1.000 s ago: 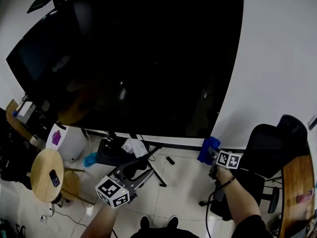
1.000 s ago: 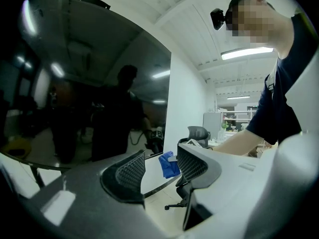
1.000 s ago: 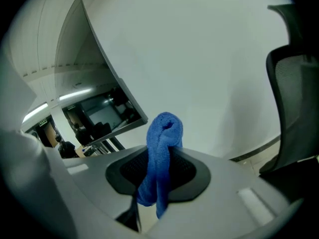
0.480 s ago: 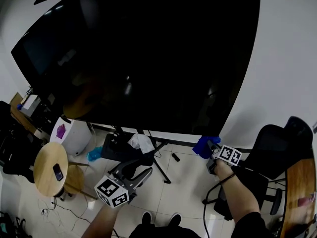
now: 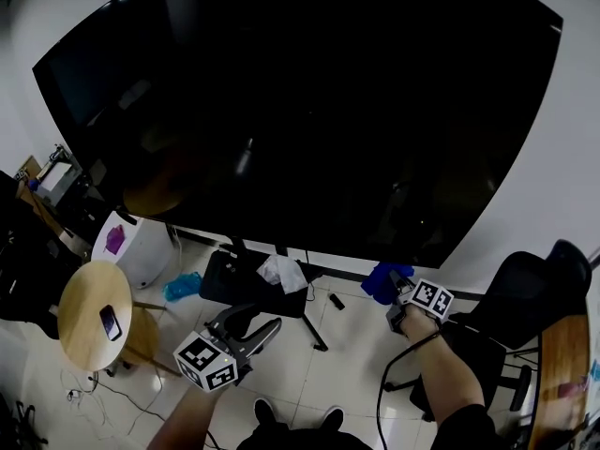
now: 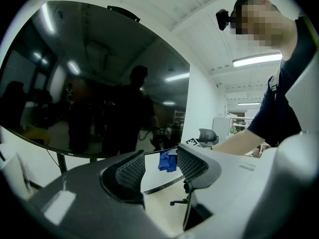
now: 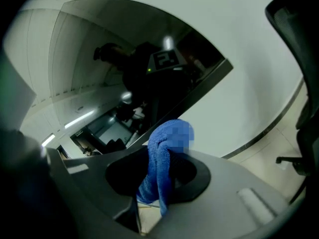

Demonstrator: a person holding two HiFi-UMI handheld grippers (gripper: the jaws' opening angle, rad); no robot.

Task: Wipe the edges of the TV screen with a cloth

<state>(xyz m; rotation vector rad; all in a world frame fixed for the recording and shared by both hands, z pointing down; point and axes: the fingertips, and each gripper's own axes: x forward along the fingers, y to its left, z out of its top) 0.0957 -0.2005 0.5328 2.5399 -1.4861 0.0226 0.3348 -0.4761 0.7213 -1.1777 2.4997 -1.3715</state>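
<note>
Swings up and rightward against a second ago, pulling the whole upper right corner of the TV screen [image 5: 309,111] into shot, yet leaving the cloth [image 5: 379,282] in almost the same spot, only a touch further left beneath the lower right corner. Sits just under the bottom edge [image 5: 309,248], tight by that corner; touching the bezel or a whisker short of it, cannot tell from any view. Bunched and blue, pinched in the right gripper [image 5: 390,291] with jaws pressed together on a fold and a loose tuft poking out past the tips. Same story looking along the right gripper [image 7: 160,183] itself: cloth [image 7: 162,163] clamped upright between the pads, pointing at the dark frame slanting across just beyond. So, up and ahead of the tool for the target, with two long lines to choose from off this corner: leftward along the bottom edge, or climbing the right edge [image 5: 511,139] towards the top. Probably needs only a small lift to seat the tuft on the frame before sliding along either line. Clearly the nearer hand, the right. Over to the left gripper [image 5: 255,319]: hanging low and well apart on the left, with jaws spread and nothing between them, only a far-off glimpse of the cloth through the gap. Office chair [image 5: 525,289] close by on the right, worth minding on any upward run.
</note>
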